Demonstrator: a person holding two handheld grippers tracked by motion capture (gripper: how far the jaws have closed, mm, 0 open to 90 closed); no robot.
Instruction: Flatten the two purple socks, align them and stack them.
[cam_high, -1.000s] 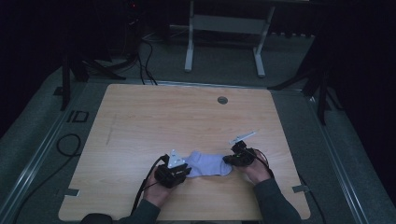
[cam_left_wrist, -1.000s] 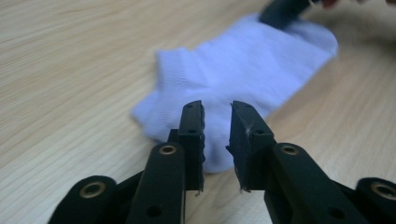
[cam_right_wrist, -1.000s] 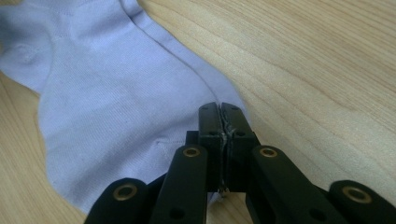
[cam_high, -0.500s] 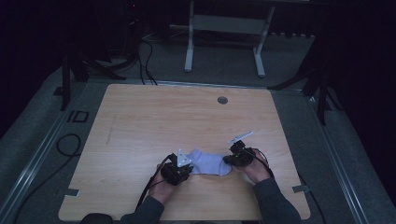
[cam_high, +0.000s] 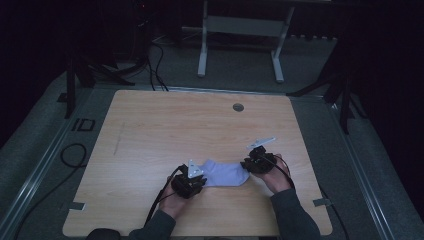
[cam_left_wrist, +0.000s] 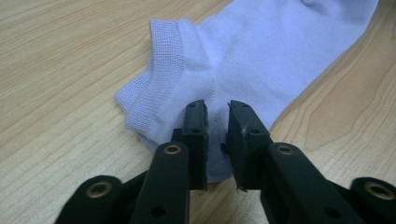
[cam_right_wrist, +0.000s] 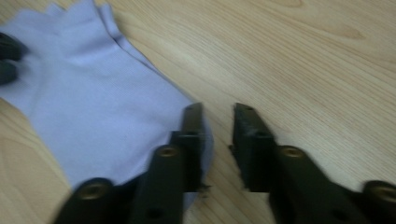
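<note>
The sock (cam_high: 222, 173) lies flat on the table (cam_high: 165, 130) near the front edge, between the two grippers, with a strip of bare wood left between it and that edge. Behind it the tabletop is open wood all the way to the far edge, where a small round grommet (cam_high: 238, 107) sits; to the left and right there is also free wood before the side edges. The sock is pale lilac, a short ankle type, with a ribbed cuff (cam_left_wrist: 161, 65) that curls up a little at the opening, and a smooth knit body running away to the toe. The left gripper (cam_high: 190, 181) is at the cuff and heel end; in the left gripper view (cam_left_wrist: 214, 122) its jaws stand a narrow gap apart, resting over the cloth just behind the cuff, with a fold of sock showing between them, and I cannot tell whether they pinch it. The right gripper (cam_high: 257, 161) is at the toe end; in the right gripper view (cam_right_wrist: 218, 125) its jaws are parted, one over the edge of the sock (cam_right_wrist: 98, 93) and the other over bare wood, with nothing clamped between them. Both hands reach in from the front edge, the left hand (cam_high: 172, 202) and right hand (cam_high: 277, 180) well apart, the sock spanning the space between their grippers.
</note>
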